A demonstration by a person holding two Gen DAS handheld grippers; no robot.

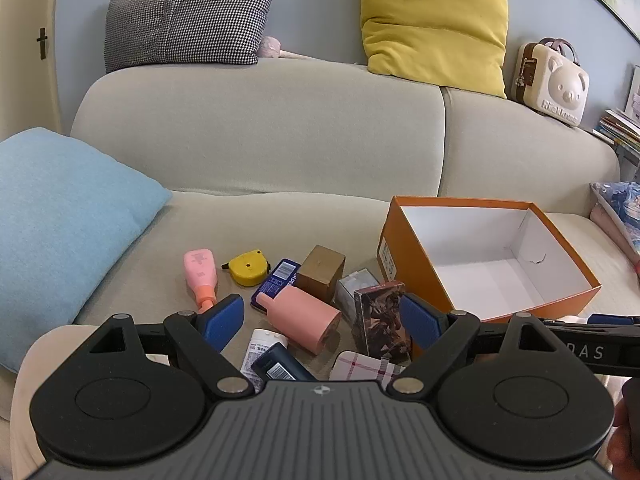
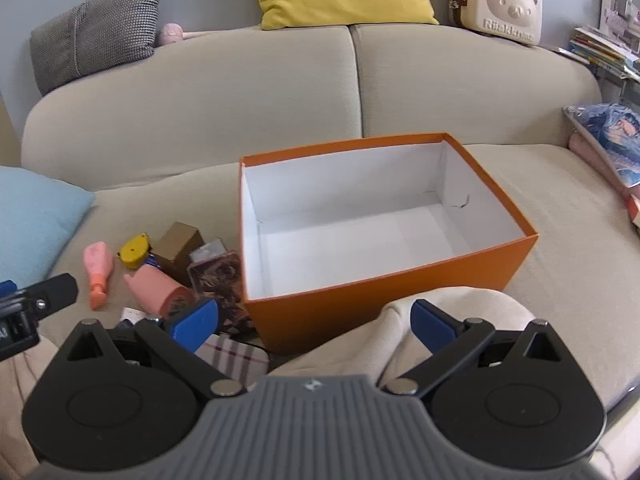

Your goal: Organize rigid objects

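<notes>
Pink bottle (image 1: 302, 317) lay on the sofa (image 1: 256, 208) directly ahead of the left gripper (image 1: 322, 320), between its spread, unloaded jaws and just beyond them. Its long axis ran diagonally, cap toward far left, base toward near right, so not square to the jaws; judged a wrist turn would be needed before closing. Around it: card box (image 1: 382, 322) upright just right, brown cube (image 1: 321, 273) behind, yellow tape measure (image 1: 247, 267) and a pink tube (image 1: 201, 276) to the left. Right gripper (image 2: 314, 324), jaws likewise wide and holding nothing, faced the orange box (image 2: 380, 308), which stood right of the pile, interior bare. Left gripper judged nearer to the bottle.
</notes>
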